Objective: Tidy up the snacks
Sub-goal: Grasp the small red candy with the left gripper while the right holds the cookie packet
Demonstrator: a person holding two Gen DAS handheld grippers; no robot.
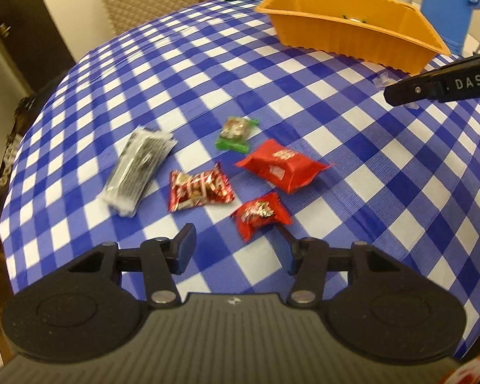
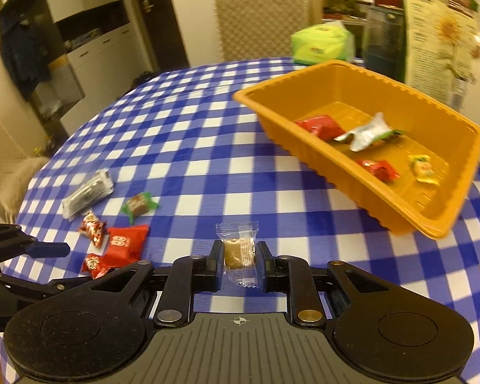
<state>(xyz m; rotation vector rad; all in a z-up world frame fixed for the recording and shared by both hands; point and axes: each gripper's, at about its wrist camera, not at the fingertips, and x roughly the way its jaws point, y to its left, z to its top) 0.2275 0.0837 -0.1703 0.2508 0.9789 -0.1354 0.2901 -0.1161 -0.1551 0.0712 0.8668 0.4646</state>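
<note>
The right gripper (image 2: 239, 260) is clenching a clear-wrapped candy (image 2: 238, 249), the orange tray (image 2: 361, 192) lying ahead-right; the left gripper (image 1: 236, 249), jaws released, is hovering just short of the red snack (image 1: 260, 216).

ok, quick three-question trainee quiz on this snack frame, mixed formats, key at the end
1. True or false: the right gripper is shut on the clear-wrapped candy.
2. How many snacks lie in the orange tray? A) two B) four C) six
3. Fill in: the left gripper is ____, nothing between its pads.

Key: 1 true; 2 B; 3 open
</note>
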